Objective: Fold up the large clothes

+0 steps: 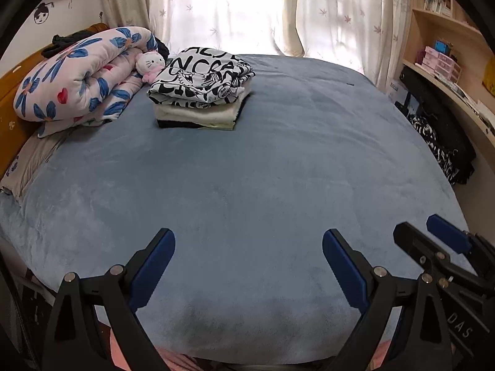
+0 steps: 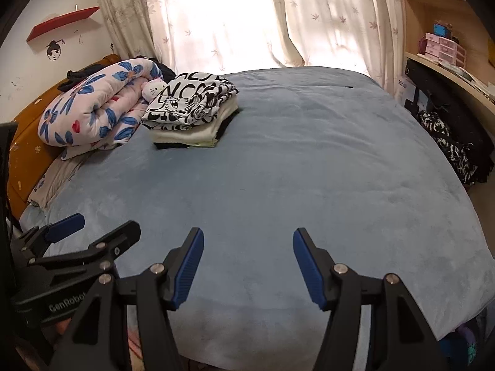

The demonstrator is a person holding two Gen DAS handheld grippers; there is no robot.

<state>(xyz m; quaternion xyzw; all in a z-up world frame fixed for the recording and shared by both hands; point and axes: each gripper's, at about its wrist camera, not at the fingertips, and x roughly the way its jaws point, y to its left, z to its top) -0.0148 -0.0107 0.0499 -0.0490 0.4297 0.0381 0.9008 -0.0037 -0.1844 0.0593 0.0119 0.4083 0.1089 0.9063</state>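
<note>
A stack of folded clothes (image 1: 198, 92) (image 2: 191, 111) sits far back on the blue bedspread (image 1: 247, 170) (image 2: 278, 170), topped by a black-and-white lettered garment over cream and dark pieces. My left gripper (image 1: 247, 247) hangs over the near edge of the bed, jaws wide, nothing between its blue pads (image 1: 153, 266). Beside it on the right, my right gripper (image 2: 247, 247) (image 1: 433, 241) is also open and empty, low over the near edge. Both point forward and downward at the bare bedspread. No unfolded garment lies within reach of either gripper.
A rolled floral quilt (image 1: 80, 74) and a pink-and-white plush toy (image 1: 150, 65) lie at the headboard, left of the stack. Curtains (image 1: 247, 6) hang behind the bed. Wooden shelves (image 1: 442, 31) and dark clothes (image 1: 439, 133) stand along the right side.
</note>
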